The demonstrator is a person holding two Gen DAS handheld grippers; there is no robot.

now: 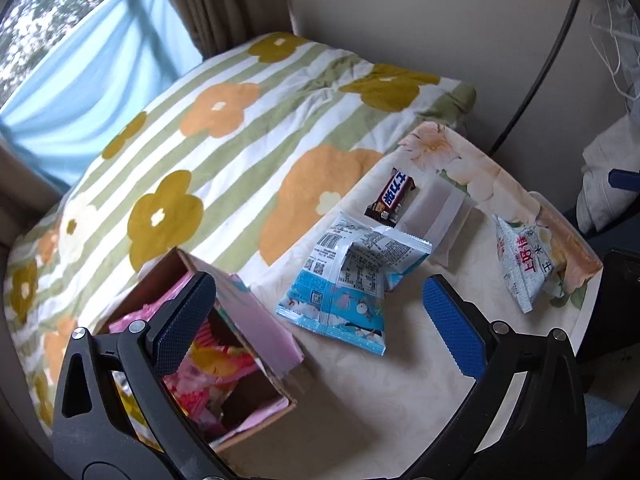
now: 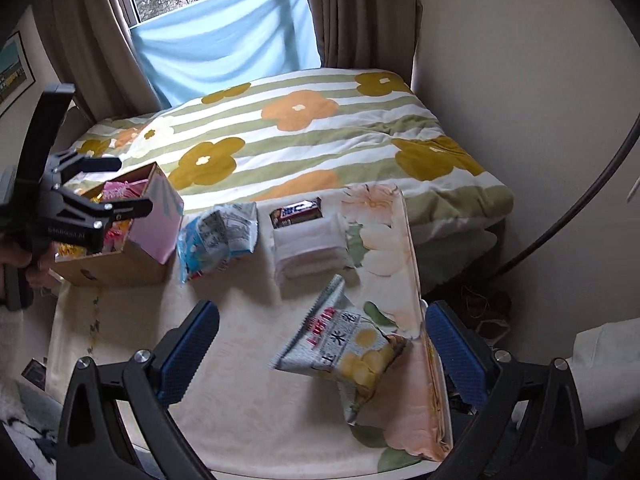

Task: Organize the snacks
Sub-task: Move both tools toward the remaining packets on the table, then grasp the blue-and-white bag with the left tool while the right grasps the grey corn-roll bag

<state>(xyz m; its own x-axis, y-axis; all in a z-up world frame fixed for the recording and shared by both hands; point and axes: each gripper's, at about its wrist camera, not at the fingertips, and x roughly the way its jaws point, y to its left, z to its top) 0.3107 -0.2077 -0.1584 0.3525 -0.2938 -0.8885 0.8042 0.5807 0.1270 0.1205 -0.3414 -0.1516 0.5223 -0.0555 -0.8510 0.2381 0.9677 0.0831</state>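
**Four snacks loose on the table, both grippers empty**

While the cardboard box (image 2: 120, 256) at the table's left edge already holds pink and yellow packets, four snacks lie outside it on the table (image 2: 248, 400). A blue-and-white packet (image 2: 218, 240) lies just beside the box; a dark chocolate bar (image 2: 296, 212) sits at the far edge, touching a pale translucent pack (image 2: 308, 248). A grey rice-cracker bag (image 2: 344, 356) rests nearest the right edge, one end propped up.

Over that bag hangs the right gripper (image 2: 320, 356), its tongs spread wide with nothing pinched; the bag shows between them but apart from both pads. At the box, the left gripper (image 1: 316, 324) also stands spread and empty, one finger (image 1: 184, 320) over the box's open top.

My read on the risks: the cracker bag is puffy and slick, so a pinch on its raised end could let it slide toward the right edge and off the table. The box is light and its pink flap (image 1: 264, 328) stands up, so a packet dropped carelessly may catch on it or nudge the box toward the flowered quilt (image 2: 304, 132).
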